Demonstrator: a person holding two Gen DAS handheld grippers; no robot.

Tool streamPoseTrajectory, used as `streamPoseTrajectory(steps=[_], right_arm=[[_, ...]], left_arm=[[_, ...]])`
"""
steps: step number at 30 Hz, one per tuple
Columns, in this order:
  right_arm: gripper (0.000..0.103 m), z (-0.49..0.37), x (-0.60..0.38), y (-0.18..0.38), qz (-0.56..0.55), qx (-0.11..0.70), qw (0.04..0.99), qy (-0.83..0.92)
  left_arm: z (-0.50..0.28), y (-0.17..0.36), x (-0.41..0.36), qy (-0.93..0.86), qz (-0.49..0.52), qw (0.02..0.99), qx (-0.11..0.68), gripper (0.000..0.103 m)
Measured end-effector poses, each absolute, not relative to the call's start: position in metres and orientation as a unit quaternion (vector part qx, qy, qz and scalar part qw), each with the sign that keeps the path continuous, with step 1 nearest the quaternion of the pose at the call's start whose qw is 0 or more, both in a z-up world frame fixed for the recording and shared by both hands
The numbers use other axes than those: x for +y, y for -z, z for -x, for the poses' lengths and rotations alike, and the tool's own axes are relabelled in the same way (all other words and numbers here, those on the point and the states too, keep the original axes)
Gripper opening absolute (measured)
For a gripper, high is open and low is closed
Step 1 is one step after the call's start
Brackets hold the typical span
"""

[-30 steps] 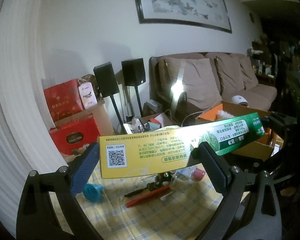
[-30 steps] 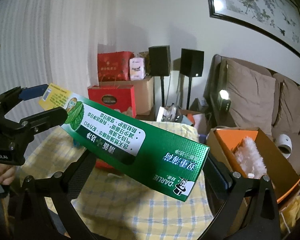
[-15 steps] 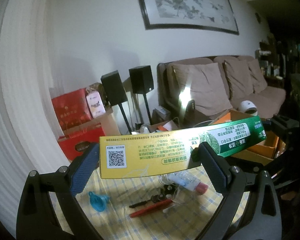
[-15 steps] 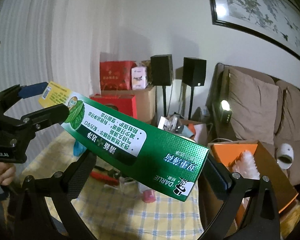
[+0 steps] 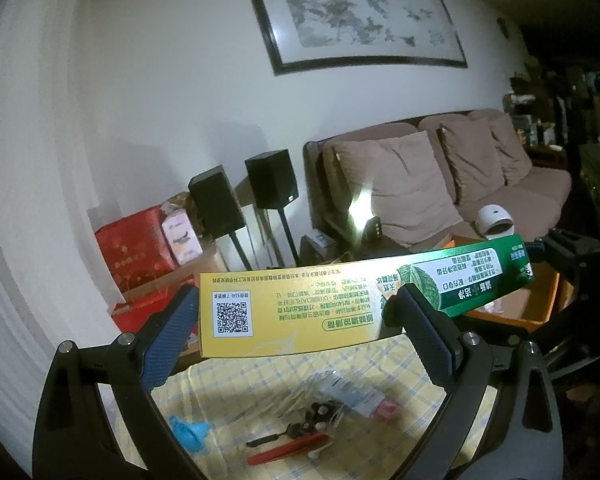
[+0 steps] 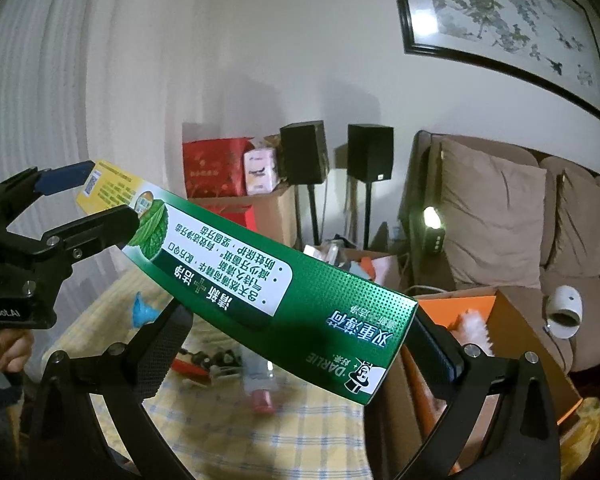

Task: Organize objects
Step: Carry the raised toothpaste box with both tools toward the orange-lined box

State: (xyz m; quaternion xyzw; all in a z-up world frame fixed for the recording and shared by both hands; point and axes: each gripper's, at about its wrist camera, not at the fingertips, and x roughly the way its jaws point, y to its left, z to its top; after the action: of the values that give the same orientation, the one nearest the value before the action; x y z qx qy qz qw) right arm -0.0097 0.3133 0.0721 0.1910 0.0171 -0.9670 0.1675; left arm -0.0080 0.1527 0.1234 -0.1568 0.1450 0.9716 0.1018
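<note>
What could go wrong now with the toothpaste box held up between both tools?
1. The toothpaste box is clamped at both ends, by the left tool and the right tool; if they pull or twist apart, the thin carton may buckle or tear.
2. It hangs above the pliers and blue funnel on the checked cloth; a slip would drop it onto them.
3. The cardboard box sits off to the right, so carrying the carton there with both tools needs matched motion.
</note>
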Motion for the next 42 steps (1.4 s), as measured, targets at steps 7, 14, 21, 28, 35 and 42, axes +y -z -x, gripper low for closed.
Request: streamPoseTrajectory(steps=[7, 14, 21, 28, 35, 42], right_arm=[[0.102, 0.007, 0.331, -0.08, -0.19, 0.019, 0.151, 0.97], [0.102, 0.008, 0.339, -0.083, -0.19, 0.024, 0.136, 0.972], [0.102, 0.009, 0.355, -0.085, -0.191, 0.018, 0.123, 0.974], [0.102, 0.009, 0.369, -0.084, -0.198, 0.016, 0.108, 0.974], [0.102, 0.01, 0.379, -0.085, -0.2, 0.01, 0.1, 0.975], [0.102, 0.009, 0.392, -0.087, -0.204, 0.01, 0.088, 0.975]], left_arm=[[0.01, -0.131, 0.172, -0.97, 0.15, 0.118, 0.152, 0.098], [0.015, -0.133, 0.181, -0.968, 0.153, 0.13, 0.148, 0.098], [0.019, -0.136, 0.198, -0.967, 0.148, 0.143, 0.152, 0.098], [0.025, -0.135, 0.212, -0.964, 0.15, 0.153, 0.155, 0.098], [0.029, -0.136, 0.224, -0.962, 0.145, 0.164, 0.16, 0.098], [0.03, -0.137, 0.238, -0.96, 0.143, 0.175, 0.163, 0.098]])
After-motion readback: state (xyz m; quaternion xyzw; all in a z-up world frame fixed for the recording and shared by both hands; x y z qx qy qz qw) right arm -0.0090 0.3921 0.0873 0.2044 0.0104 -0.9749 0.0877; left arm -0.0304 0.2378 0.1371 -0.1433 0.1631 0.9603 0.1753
